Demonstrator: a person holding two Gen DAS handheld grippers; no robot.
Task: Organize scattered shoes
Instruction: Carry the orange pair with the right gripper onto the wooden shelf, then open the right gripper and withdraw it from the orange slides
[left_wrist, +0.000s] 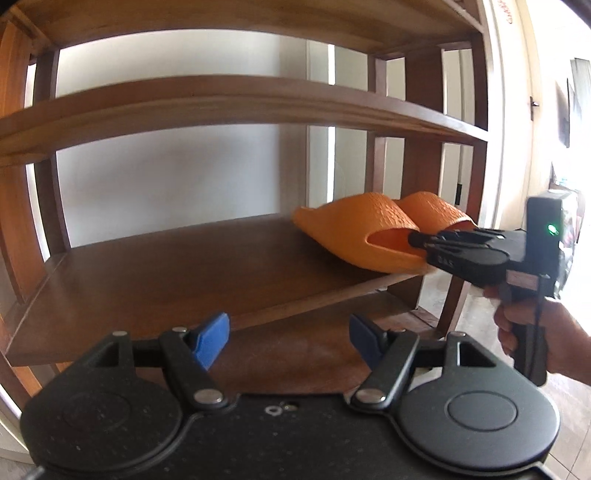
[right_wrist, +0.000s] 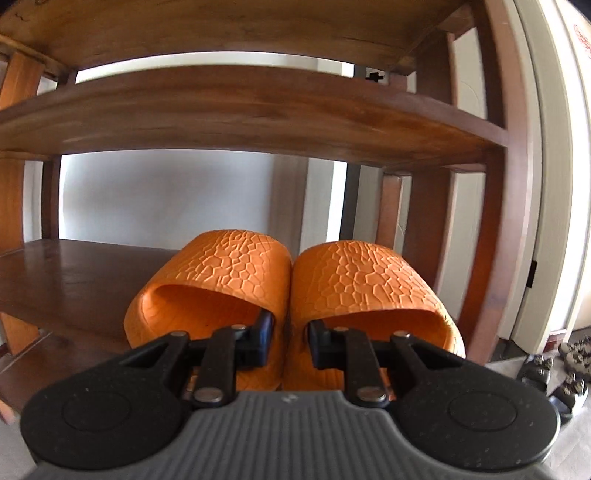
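Observation:
Two orange textured slippers (right_wrist: 229, 266) (right_wrist: 369, 277) sit side by side, toes pointing inward, at the right end of a dark wooden shelf board (right_wrist: 74, 280). One finger of my right gripper (right_wrist: 290, 334) reaches into each slipper, and together they pinch the two touching inner walls. The left wrist view shows the same pair (left_wrist: 354, 221) on the shelf board (left_wrist: 166, 273), with the right gripper (left_wrist: 419, 240) reaching in from the right, held by a hand (left_wrist: 532, 325). My left gripper (left_wrist: 290, 339) is open with blue pads before the shelf's front edge, with nothing between its fingers.
The wooden rack has more shelf boards above (left_wrist: 221, 107) and one below (left_wrist: 295, 362), with side posts (right_wrist: 491, 221) close to the slippers on the right. A white wall stands behind. Dark shoes (right_wrist: 554, 373) lie on the floor at the right.

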